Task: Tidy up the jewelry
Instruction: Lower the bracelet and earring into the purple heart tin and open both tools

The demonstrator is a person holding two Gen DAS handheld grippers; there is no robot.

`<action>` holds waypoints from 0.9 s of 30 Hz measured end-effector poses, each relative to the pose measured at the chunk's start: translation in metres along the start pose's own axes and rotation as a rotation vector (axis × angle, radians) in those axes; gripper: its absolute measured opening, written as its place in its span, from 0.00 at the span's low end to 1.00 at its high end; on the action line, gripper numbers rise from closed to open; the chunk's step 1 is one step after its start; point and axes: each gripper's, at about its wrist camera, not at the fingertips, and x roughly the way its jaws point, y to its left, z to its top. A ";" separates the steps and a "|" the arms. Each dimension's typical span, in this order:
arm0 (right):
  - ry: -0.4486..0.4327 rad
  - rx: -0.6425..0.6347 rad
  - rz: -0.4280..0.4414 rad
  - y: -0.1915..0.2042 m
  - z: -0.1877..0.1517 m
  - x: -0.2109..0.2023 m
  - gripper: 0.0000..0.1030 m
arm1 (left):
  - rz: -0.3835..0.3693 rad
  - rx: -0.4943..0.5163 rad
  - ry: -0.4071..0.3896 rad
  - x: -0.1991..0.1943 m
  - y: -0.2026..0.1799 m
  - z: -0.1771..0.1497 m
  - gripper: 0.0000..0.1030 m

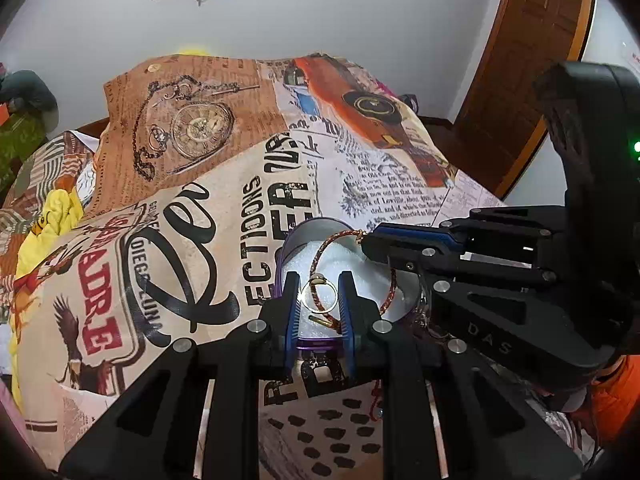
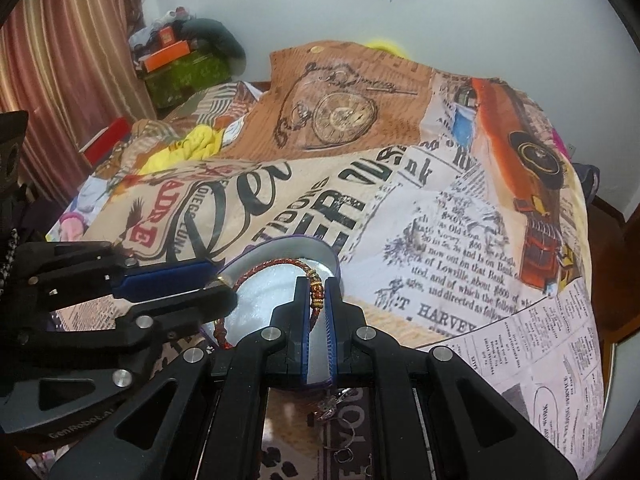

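A round purple-rimmed jewelry box [image 1: 310,236] with white foam lining lies open on the printed bedspread; it also shows in the right wrist view [image 2: 280,250]. A red braided bracelet [image 1: 320,256] with gold beads arches over the foam. My right gripper [image 2: 318,294] is shut on the bracelet's beaded part [image 2: 316,292] and shows from the side in the left view [image 1: 366,242]. My left gripper [image 1: 319,300] holds a gold ring [image 1: 318,298] between its fingers above the foam; it shows in the right view [image 2: 220,282].
Loose small jewelry pieces [image 2: 336,412] lie on the bedspread just in front of the box. Yellow cloth [image 2: 188,146] and a pile of boxes [image 2: 180,64] sit at the far left. A wooden door [image 1: 520,60] stands at the right.
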 end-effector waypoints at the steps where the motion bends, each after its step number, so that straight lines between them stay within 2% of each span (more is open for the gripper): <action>1: 0.005 -0.004 0.004 0.001 0.000 0.001 0.06 | 0.000 0.003 0.004 0.002 0.000 0.000 0.17; 10: 0.046 -0.018 0.030 0.001 -0.002 0.005 0.06 | 0.008 0.008 0.044 0.010 0.001 -0.001 0.17; 22: 0.058 -0.040 0.025 0.006 -0.003 -0.001 0.08 | 0.048 0.026 0.012 -0.012 -0.002 0.003 0.17; 27: 0.045 -0.037 0.020 0.007 -0.003 -0.011 0.12 | 0.063 0.027 -0.006 -0.026 -0.002 0.005 0.17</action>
